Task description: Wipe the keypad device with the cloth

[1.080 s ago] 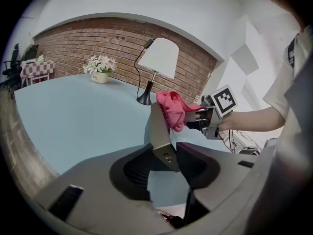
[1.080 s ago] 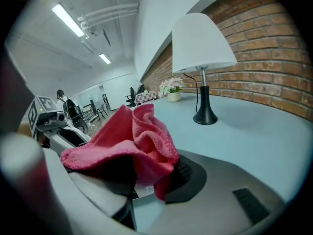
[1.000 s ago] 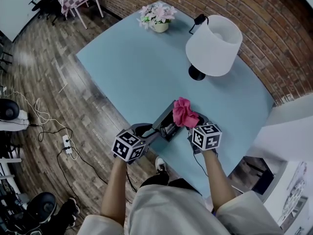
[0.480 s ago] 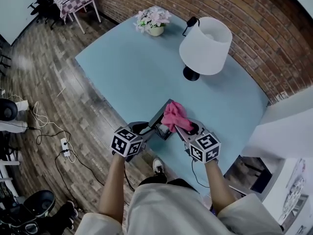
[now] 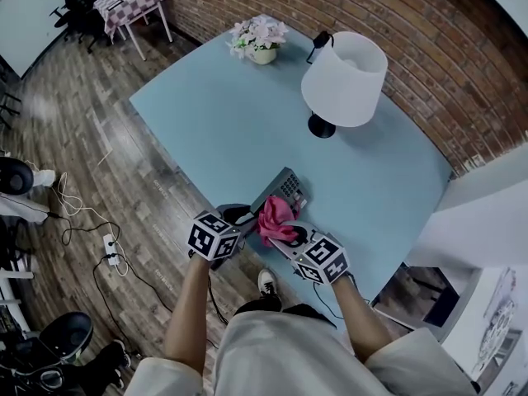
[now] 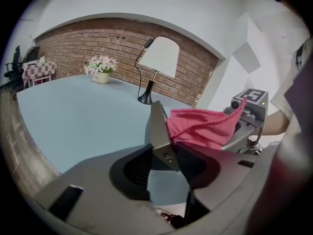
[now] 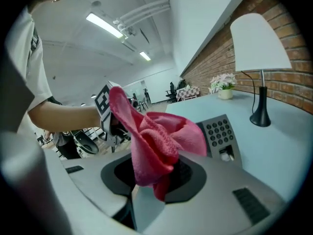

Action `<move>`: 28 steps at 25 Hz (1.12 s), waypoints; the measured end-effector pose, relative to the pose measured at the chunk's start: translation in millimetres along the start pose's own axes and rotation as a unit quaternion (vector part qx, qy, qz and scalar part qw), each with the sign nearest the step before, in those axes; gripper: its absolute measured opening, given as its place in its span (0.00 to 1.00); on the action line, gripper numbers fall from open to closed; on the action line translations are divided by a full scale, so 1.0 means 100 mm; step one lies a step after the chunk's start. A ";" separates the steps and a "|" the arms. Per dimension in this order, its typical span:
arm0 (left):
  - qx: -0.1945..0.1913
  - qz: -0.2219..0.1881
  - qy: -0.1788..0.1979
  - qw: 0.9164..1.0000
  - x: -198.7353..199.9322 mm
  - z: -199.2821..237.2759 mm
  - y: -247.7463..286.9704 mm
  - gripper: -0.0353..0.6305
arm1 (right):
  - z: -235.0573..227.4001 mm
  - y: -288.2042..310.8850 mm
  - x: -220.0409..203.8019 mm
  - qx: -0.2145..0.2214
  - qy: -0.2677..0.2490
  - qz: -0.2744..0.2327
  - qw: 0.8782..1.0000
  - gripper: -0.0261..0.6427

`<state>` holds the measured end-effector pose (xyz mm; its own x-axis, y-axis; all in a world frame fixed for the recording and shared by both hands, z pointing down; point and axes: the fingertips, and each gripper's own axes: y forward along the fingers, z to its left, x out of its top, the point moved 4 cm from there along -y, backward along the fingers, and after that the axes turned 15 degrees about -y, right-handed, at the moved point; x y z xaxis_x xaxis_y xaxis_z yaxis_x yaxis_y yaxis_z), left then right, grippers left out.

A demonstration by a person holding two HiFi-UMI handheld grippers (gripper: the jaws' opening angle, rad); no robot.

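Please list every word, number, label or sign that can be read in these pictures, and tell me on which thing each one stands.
No text can be read anywhere.
On the keypad device: the keys are too small and blurred to read.
On the left marker cube and the right marker cube: only black and white square patterns, no letters.
On the cloth: no label shows.

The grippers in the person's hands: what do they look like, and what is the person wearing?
The left gripper and right gripper are grey with dark, rounded hollows by the jaws. Each carries a cube covered in black-and-white square markers. The person wears a pale top with short sleeves.
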<state>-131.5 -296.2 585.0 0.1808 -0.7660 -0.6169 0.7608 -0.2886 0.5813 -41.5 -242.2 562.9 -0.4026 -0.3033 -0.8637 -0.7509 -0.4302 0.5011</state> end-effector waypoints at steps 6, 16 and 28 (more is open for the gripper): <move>-0.001 0.004 0.005 1.000 0.00 0.00 0.00 0.35 | -0.14 0.10 -0.08 -0.026 -0.001 0.025 0.999 0.24; -0.005 0.013 0.012 1.000 0.00 -0.01 0.00 0.35 | -0.41 0.09 -0.16 -0.063 0.009 0.039 0.997 0.24; -0.007 0.013 0.011 1.000 0.01 0.00 0.01 0.35 | -0.94 -0.05 -0.18 -0.133 0.024 0.049 0.990 0.24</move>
<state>-131.1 -297.0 585.2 0.2150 -0.7602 -0.6130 0.7645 -0.2595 0.5900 19.0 -314.4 580.7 -0.4369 -0.3921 -0.8095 -0.5419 -0.6036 0.5848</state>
